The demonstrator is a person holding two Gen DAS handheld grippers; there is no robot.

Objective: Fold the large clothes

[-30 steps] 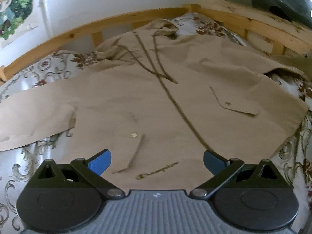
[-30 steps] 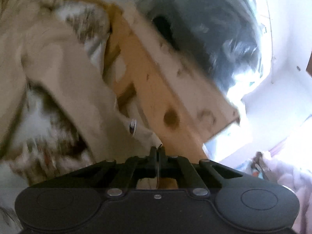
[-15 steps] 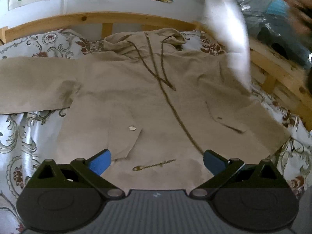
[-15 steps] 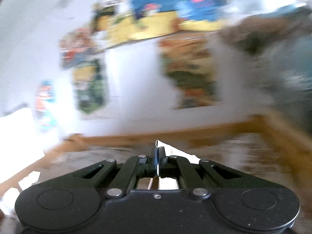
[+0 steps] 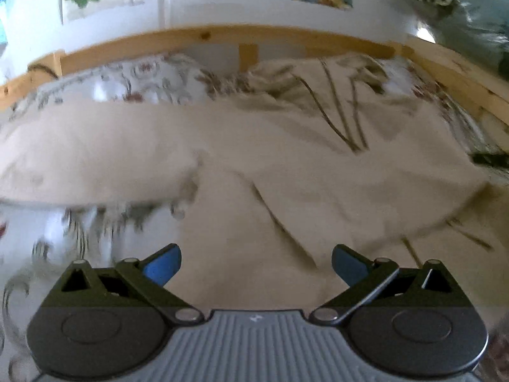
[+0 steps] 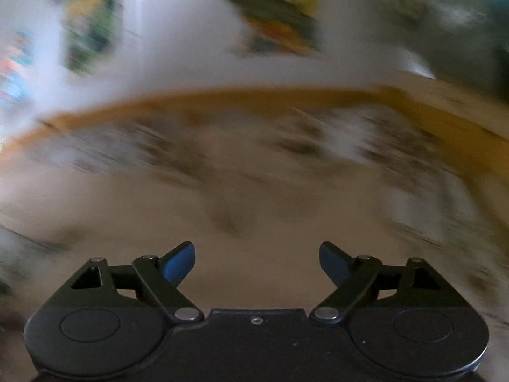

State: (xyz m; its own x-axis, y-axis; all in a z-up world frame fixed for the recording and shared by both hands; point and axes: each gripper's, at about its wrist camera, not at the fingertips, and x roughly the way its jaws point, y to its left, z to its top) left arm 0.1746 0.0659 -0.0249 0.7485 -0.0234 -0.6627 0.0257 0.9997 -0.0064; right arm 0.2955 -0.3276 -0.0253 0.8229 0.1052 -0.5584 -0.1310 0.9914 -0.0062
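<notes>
In your left wrist view, your left gripper [image 5: 256, 262] stood wide open with nothing between its blue pads [image 5: 162, 265], hanging over the near hem of the jacket [image 5: 286, 172]. The jacket was a soft, matte beige cloth, spread flat on the bed with its hood toward the far rail and dark drawcords [image 5: 337, 117] crossing the chest. One sleeve [image 5: 89, 156] ran out straight to the picture's left, its lower edge lying on the sheet [image 5: 140, 79], a pale sheet printed with scrolls and flowers. The wooden rail [image 5: 203, 36] closed the far side and ran down the right side, so bare sheet showed mainly below the sleeve at the left. Against half a second before, the sleeve and hem sat closer and lower in this view, and the white blur that crossed the upper right was gone. In your right wrist view, your right gripper [image 6: 256, 262] had its jaws opening, already wide, with nothing between the pads [image 6: 178, 264]; a second earlier they were pressed together. Everything beyond was smeared by motion: beige cloth under the gripper, patterned sheet behind it, the curved rail [image 6: 222, 97] and coloured posters [image 6: 273, 9] on the white wall.
</notes>
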